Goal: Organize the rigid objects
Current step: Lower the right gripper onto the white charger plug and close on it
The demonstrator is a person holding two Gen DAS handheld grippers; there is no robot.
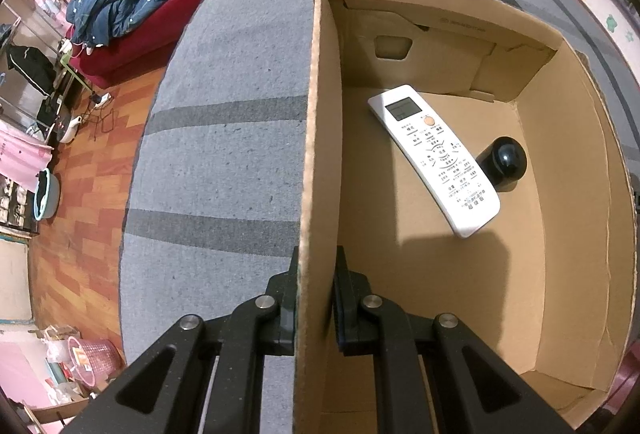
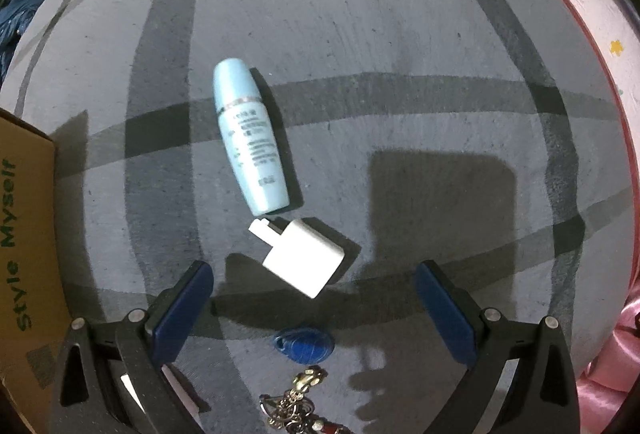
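**Right hand-held gripper above the white charger**

We see the right hand-held gripper (image 2: 312,298) wide open and empty, the white charger (image 2: 304,261) lying between its fingers, long axis skewed. The blue bottle (image 2: 249,138) lies just beyond, the blue key fob (image 2: 306,348) nearer us. The left hand-held gripper (image 1: 318,298) pinches the cardboard box (image 1: 316,138) wall; remote (image 1: 434,158) inside.

Inside the cardboard box (image 1: 592,138), the floor nearest the clamped wall lies bare; farther in, a white remote (image 1: 434,158) and a black cap-like object (image 1: 505,163) block the middle. Outside the box, a blue bottle (image 2: 250,138), white charger (image 2: 304,258), blue tag (image 2: 305,347) and keychain (image 2: 298,404) crowd the grey blanket (image 2: 400,14); beyond them it lies open.
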